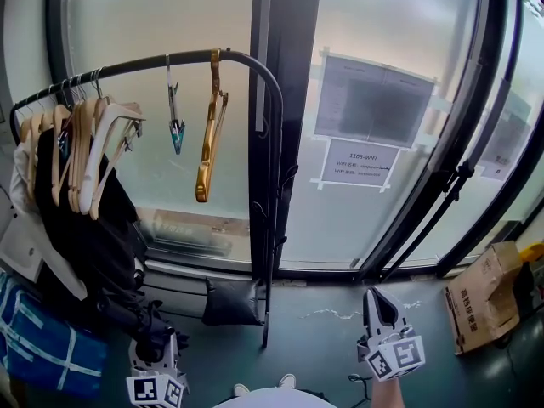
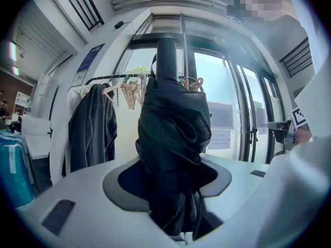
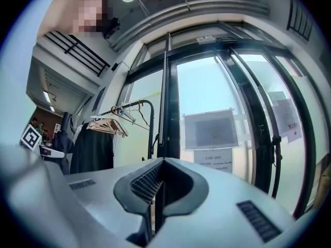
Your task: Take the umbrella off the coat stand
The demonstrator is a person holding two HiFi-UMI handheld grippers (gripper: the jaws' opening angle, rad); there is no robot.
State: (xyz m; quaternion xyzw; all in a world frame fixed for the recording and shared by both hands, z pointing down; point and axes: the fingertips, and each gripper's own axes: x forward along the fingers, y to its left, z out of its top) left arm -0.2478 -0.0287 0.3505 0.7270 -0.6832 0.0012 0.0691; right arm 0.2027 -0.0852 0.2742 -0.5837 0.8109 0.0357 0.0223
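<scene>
A folded black umbrella [image 1: 151, 323] stands upright at the bottom left of the head view, just in front of the clothes on the coat stand [image 1: 195, 56]. My left gripper [image 1: 158, 351] is shut on it. In the left gripper view the umbrella [image 2: 173, 133] fills the gap between the jaws of the left gripper [image 2: 170, 184], with its dark end pointing up. My right gripper [image 1: 380, 300] hangs at the bottom right, well clear of the stand. Its jaws meet at the tip with nothing between them, as the right gripper [image 3: 161, 161] shows in its own view.
The stand's black post [image 1: 274, 228] rises in the middle. Wooden hangers [image 1: 93, 151], a gold hanger [image 1: 208, 134] and a clip hanger [image 1: 175, 126] hang from the rail above dark coats [image 1: 85, 236]. A blue bag [image 1: 42, 347] is at left, a cardboard box [image 1: 484, 296] at right, a glass wall [image 1: 370, 100] behind.
</scene>
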